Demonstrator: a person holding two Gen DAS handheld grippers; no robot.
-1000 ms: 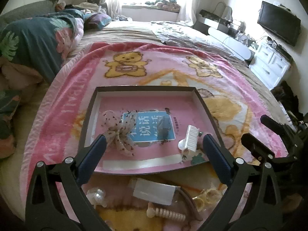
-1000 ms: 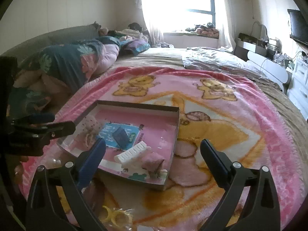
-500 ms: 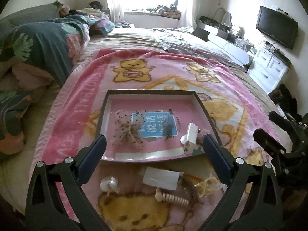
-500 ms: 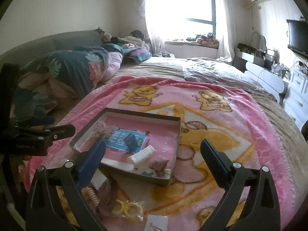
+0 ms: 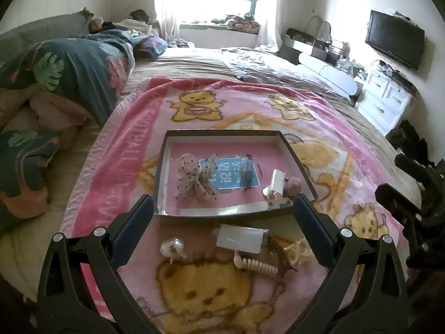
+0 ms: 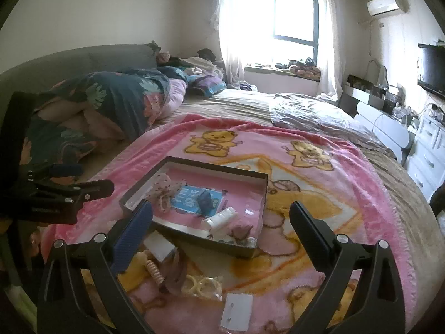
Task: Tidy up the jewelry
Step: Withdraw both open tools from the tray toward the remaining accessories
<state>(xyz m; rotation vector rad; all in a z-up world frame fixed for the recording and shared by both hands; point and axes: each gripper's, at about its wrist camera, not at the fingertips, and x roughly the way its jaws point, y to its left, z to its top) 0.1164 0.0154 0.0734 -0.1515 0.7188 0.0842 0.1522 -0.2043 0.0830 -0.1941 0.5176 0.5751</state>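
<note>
Left tongs point(image 5: 222, 222): spread wide, nothing held, above the pink bear blanket point(image 5: 116, 150) on the bed. Right tongs point(image 6: 219, 222): likewise wide apart and empty.

Dark-rimmed tray point(image 5: 164, 167): at 12 o'clock from the left tongs; holds a dotted bow point(image 5: 194, 178), a white clip point(image 5: 275, 181) and a pink piece point(image 5: 293, 185).

Loose on the blanket at 6 o'clock of the tray: clear packet point(image 5: 240, 238), cream spiral clip point(image 5: 254, 264), yellow rings point(image 6: 203, 284), white card point(image 6: 236, 311).
</note>
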